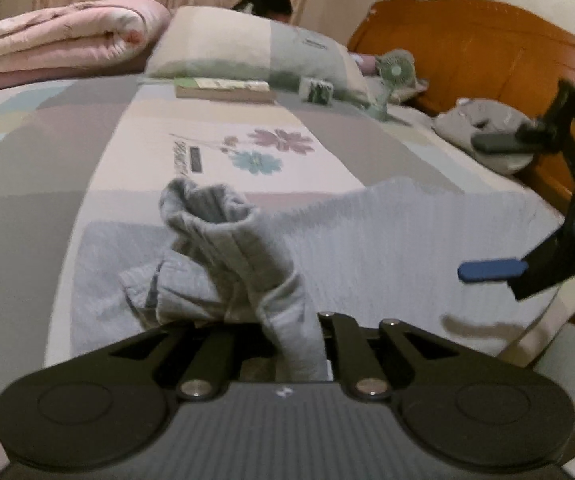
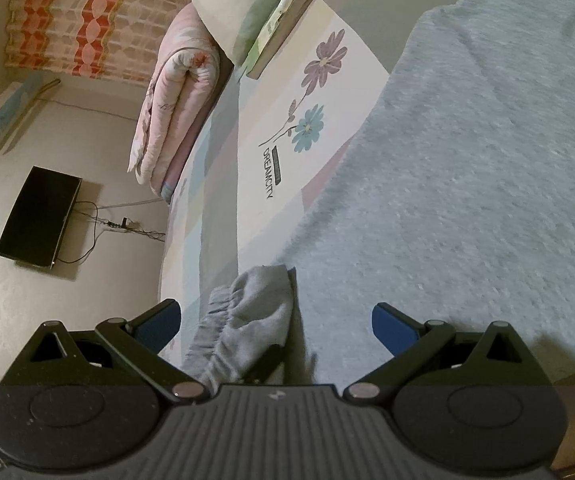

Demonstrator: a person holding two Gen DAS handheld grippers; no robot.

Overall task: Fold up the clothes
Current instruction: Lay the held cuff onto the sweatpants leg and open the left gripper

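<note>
Left gripper (image 1: pixel 299 344): jaws drawn together, pinching a bunched fold of the grey garment (image 1: pixel 407 248); the cloth rises from between the jaws in a crumpled, tube-like peak with an open cuff or hem at its top; the fingertips themselves are hidden by fabric.

Right gripper (image 2: pixel 277 322): jaws spread wide, blue pads (image 2: pixel 393 326) well apart, holding nothing; a gathered elastic edge of the garment (image 2: pixel 247 320) lies between them, whether touching either pad cannot be told; in the left wrist view this gripper (image 1: pixel 487 270) shows at the right edge, above the cloth.

Location of the garment: spread flat over the near part of the bed's patchwork sheet (image 1: pixel 247 152), beside the printed flowers (image 2: pixel 319 92); one portion lifted by the left gripper, the rest lying on the sheet.

Surroundings: a folded pink quilt (image 1: pixel 59 44) and a pillow (image 1: pixel 247 48) at the far side; a book (image 1: pixel 223 90) just before the pillow; a small green fan (image 1: pixel 393 72) near the wooden headboard (image 1: pixel 487 48); a dark flat device (image 2: pixel 39 218) with cables on the floor.
</note>
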